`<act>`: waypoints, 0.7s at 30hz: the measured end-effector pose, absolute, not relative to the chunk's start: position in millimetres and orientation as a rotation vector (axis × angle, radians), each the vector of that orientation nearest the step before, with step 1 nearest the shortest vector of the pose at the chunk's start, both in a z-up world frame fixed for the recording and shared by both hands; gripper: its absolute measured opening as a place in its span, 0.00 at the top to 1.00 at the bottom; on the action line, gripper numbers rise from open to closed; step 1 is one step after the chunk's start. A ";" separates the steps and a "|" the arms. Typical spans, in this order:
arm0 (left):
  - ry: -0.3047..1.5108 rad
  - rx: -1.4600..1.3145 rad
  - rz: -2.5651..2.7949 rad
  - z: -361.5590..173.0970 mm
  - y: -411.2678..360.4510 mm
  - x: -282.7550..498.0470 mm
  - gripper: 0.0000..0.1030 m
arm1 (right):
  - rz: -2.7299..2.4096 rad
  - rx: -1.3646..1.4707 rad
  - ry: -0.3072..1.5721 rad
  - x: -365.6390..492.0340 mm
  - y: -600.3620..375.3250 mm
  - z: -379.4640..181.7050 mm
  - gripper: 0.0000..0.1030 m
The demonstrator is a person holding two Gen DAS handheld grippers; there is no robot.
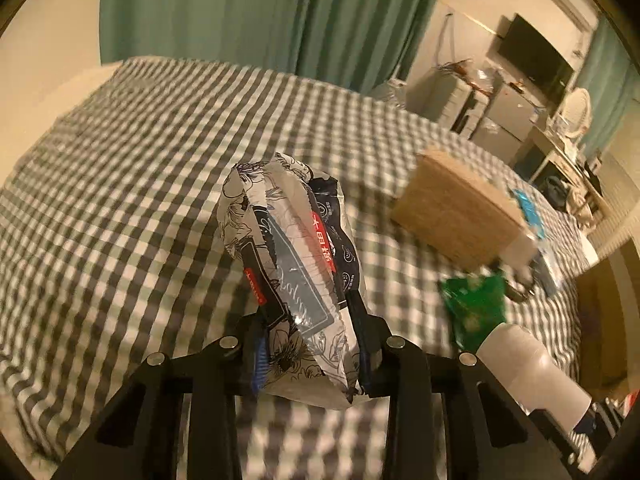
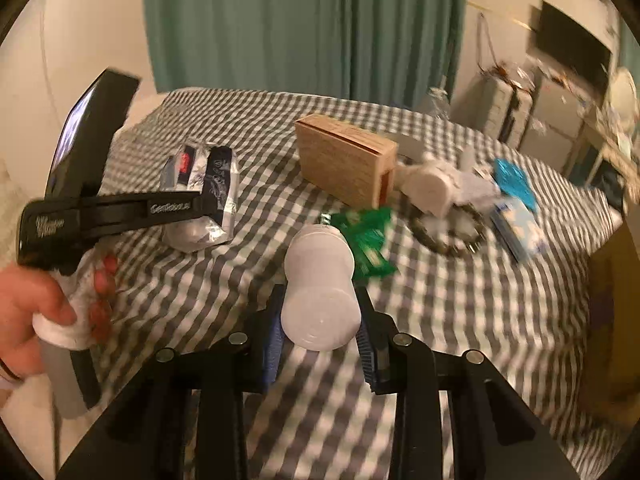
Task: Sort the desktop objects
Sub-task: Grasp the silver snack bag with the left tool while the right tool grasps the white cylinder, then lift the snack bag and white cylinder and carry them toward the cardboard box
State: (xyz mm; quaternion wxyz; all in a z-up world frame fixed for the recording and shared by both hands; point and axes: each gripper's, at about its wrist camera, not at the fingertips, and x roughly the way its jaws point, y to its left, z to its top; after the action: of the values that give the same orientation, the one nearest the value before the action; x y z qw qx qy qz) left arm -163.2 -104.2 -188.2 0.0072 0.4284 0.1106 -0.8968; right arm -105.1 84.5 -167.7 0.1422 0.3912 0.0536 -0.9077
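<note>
My left gripper (image 1: 310,320) is shut on a soft pack (image 1: 288,264) with a black-and-white flower print and a red label, held above the checked cloth (image 1: 120,184). In the right wrist view that same pack (image 2: 200,200) hangs at the left in the black left gripper (image 2: 208,204), with a person's hand (image 2: 28,300) on its grip. My right gripper (image 2: 320,300) is shut on a white plastic bottle (image 2: 320,284), its base toward the camera. The bottle (image 1: 532,364) also shows at the lower right of the left wrist view.
On the checked cloth (image 2: 460,320) lie a wooden box (image 2: 344,160), a green packet (image 2: 368,236), a second white bottle (image 2: 428,188) on its side, a dark ring of beads (image 2: 444,236), a blue packet (image 2: 514,180) and a white-blue pack (image 2: 520,228). Green curtain (image 2: 304,24) behind.
</note>
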 end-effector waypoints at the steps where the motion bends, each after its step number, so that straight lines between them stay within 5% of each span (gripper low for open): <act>1: 0.320 1.328 -2.823 -181.0 -98.5 -155.7 0.67 | -2.632 1.127 0.118 -96.1 90.7 -163.7 0.69; 21: 0.251 1.276 -2.983 -97.6 -47.2 -73.7 0.67 | -2.823 1.069 0.001 -46.3 142.6 -97.7 0.72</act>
State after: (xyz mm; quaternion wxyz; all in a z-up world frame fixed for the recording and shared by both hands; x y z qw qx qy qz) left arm -73.7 -47.2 -97.6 -0.0560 0.3915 0.0769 -0.9152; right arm -46.3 142.6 -97.7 0.0615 0.3535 0.0004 -0.9334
